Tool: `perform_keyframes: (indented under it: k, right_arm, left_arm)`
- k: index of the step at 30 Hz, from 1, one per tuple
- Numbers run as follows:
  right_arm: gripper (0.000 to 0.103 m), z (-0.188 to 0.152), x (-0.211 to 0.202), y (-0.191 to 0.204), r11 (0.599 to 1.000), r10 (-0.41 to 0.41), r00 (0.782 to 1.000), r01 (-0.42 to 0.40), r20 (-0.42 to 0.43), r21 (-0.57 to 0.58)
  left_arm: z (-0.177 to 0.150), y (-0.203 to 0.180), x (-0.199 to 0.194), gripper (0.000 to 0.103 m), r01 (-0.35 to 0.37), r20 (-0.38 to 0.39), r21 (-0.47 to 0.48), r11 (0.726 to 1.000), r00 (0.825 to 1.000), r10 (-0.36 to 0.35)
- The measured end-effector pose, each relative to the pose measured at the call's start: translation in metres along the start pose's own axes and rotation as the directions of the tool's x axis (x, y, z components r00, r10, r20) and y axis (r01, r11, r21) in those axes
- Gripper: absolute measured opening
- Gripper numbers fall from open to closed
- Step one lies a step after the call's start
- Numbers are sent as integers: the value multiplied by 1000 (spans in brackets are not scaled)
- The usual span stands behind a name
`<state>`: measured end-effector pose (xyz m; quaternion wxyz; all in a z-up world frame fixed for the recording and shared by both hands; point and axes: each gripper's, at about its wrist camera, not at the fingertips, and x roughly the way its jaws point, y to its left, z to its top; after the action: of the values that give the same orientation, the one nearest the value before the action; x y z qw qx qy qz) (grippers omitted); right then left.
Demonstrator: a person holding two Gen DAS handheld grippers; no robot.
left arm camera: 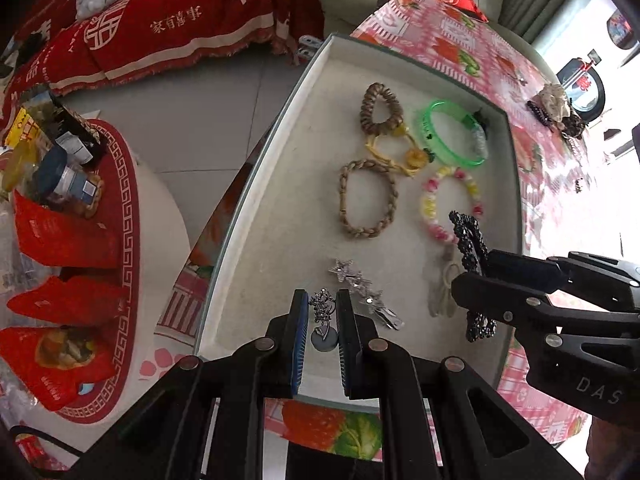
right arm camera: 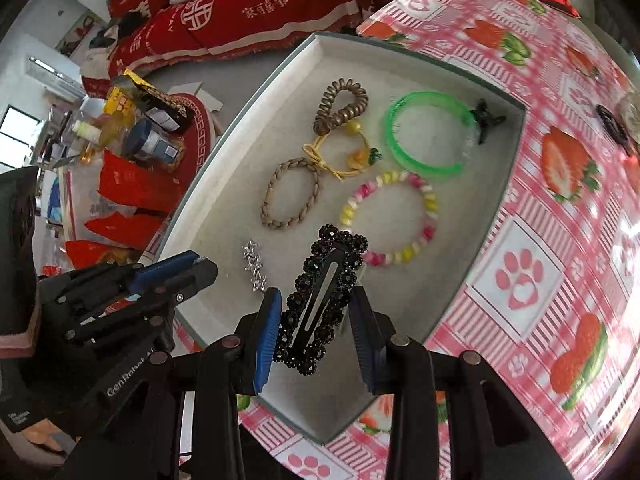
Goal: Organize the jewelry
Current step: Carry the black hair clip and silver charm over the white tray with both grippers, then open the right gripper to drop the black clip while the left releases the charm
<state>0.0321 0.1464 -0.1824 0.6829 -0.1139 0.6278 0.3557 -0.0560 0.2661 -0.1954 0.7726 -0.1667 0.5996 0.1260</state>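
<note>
Right wrist view, lower centre: the right gripper (right arm camera: pixel 316 316) clamps a black beaded hair clip (right arm camera: pixel 320 300) above the tray (right arm camera: pixel 248 128); the left gripper (left arm camera: pixel 323 320) pinches a small silver ornament (left arm camera: pixel 323 312).

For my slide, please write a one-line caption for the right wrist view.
Right gripper holds a black beaded hair clip above the tray of bracelets and hair ties.

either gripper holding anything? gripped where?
Right gripper: black beaded hair clip, pinched across its long sides near the middle. Left gripper: small silver brooch, held by its sides.
</note>
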Motion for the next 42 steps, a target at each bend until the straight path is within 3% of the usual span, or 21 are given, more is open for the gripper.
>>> perform_keyframes:
  k: [8,16,42]
  right_arm:
    - [37,11,23,10,999,21,1000,-22,-23,-43]
    - [37,15,39,5,998,-8,999,5,-51,-55]
    - [44,14,42,9,998,-9,999,7,-38,-66]
  left_arm:
    - [2,4,15,20,-23,-8,4,1000,1000,23]
    - [3,2,26,20,-33,-15,28,999,999,33]
    - [2,-2,22,21,-61,7,53,997,998,60]
